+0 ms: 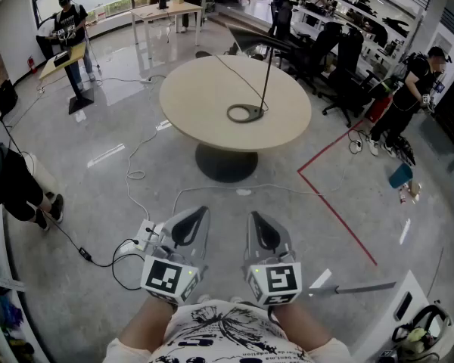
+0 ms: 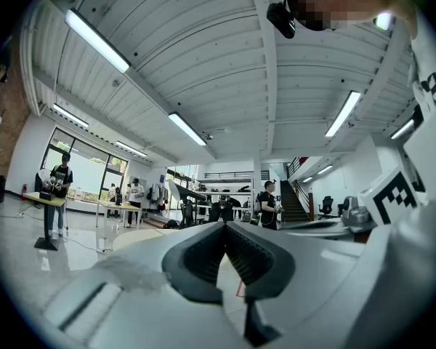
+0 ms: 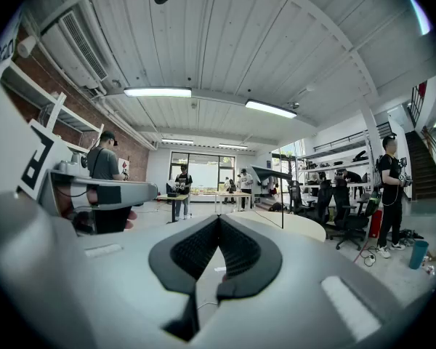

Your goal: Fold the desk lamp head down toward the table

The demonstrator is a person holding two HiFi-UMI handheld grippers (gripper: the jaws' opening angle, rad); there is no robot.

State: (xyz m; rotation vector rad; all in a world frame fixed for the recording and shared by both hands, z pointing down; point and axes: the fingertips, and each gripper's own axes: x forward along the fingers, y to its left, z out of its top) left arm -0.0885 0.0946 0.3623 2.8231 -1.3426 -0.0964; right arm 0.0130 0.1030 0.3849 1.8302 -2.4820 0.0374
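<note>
The desk lamp stands on the round beige table, well ahead of me. It has a ring base, a thin dark stem and a flat dark head raised high. The lamp head also shows small and far off in the left gripper view and the right gripper view. My left gripper and right gripper are held side by side close to my body, over the floor, far short of the table. Both are shut with nothing between the fingertips.
Cables and a power strip lie on the glossy floor under my left gripper. A red tape line runs at the right. Office chairs crowd behind the table. A person stands at the right, another at a far-left desk.
</note>
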